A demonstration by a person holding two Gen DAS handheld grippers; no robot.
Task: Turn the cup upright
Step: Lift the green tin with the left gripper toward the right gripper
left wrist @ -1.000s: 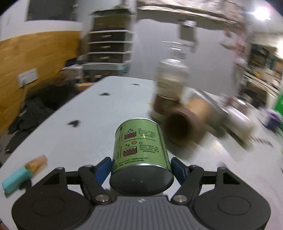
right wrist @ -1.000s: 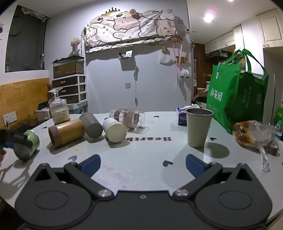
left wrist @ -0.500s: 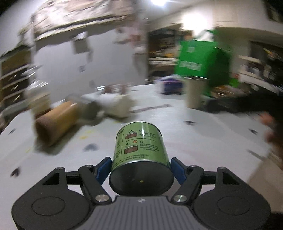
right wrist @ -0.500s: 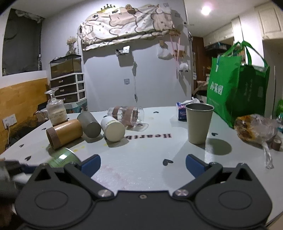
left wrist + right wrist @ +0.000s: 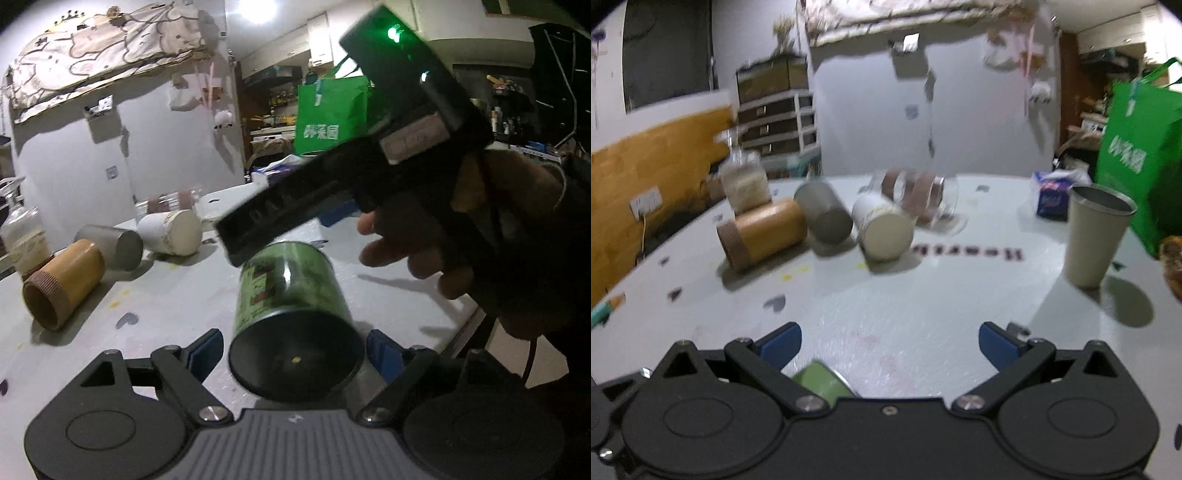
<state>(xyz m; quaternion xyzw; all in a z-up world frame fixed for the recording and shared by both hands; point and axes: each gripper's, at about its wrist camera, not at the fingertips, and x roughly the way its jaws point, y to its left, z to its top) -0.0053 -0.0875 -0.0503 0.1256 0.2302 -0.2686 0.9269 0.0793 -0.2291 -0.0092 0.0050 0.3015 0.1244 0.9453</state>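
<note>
A green printed cup (image 5: pixel 291 317) lies on its side between my left gripper's (image 5: pixel 295 350) blue fingers, dark base toward the camera. The left pad (image 5: pixel 205 349) stands slightly off the cup wall, so the grip is unclear. The other hand-held gripper body (image 5: pixel 369 147) hangs just above the cup. In the right wrist view my right gripper (image 5: pixel 888 341) is open and empty above the table, with the green cup (image 5: pixel 822 380) just below its left finger.
On the white table (image 5: pixel 923 314) lie a wooden cup (image 5: pixel 762 232), a grey cup (image 5: pixel 823 216), a white cup (image 5: pixel 882 230) and a glass cup (image 5: pixel 916 195). A beige cup (image 5: pixel 1095 236) stands upright at the right, by a green bag (image 5: pixel 1141 162). A glass jar (image 5: pixel 744 181) stands behind.
My left gripper has swung right with the green cup, close under the right gripper. The right gripper has moved left and forward over the cup. The left fingers look slightly wider.
</note>
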